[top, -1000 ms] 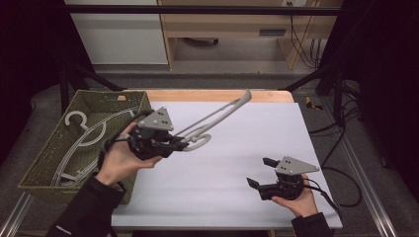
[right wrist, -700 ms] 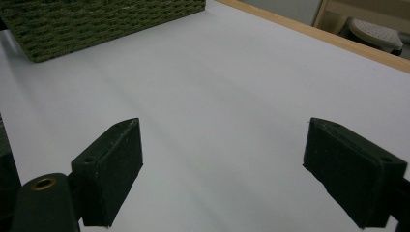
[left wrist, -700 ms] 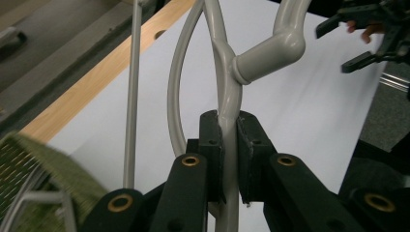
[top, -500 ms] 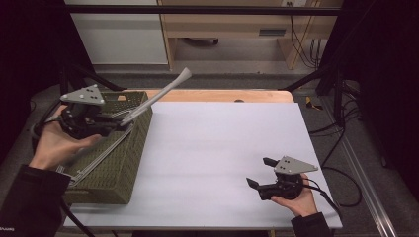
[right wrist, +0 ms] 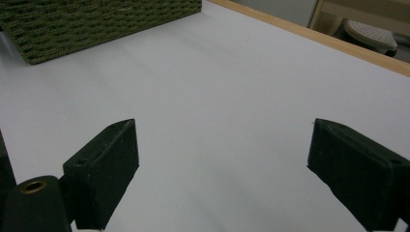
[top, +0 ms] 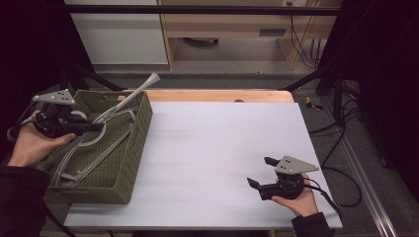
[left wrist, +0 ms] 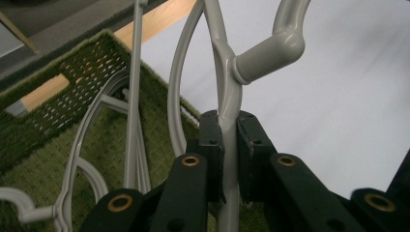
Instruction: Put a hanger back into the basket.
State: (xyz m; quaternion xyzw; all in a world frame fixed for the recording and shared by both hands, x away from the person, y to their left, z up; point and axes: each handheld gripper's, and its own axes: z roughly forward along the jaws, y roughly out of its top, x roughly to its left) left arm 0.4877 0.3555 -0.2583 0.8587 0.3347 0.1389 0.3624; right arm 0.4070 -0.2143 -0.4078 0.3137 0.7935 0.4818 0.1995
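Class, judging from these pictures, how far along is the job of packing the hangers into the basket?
Done: several grey hangers lie in the green basket. In hand: the left claw grips another hanger over the basket. Left: release it; the right claw rests open on the white table.

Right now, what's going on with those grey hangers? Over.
Left gripper shut on grey hanger, over green basket. Right gripper open, empty, on white table. Nothing in the way.

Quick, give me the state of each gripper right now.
Left gripper: shut on the grey hanger, over the green basket.
Right gripper: open, holding nothing, low over the white table.
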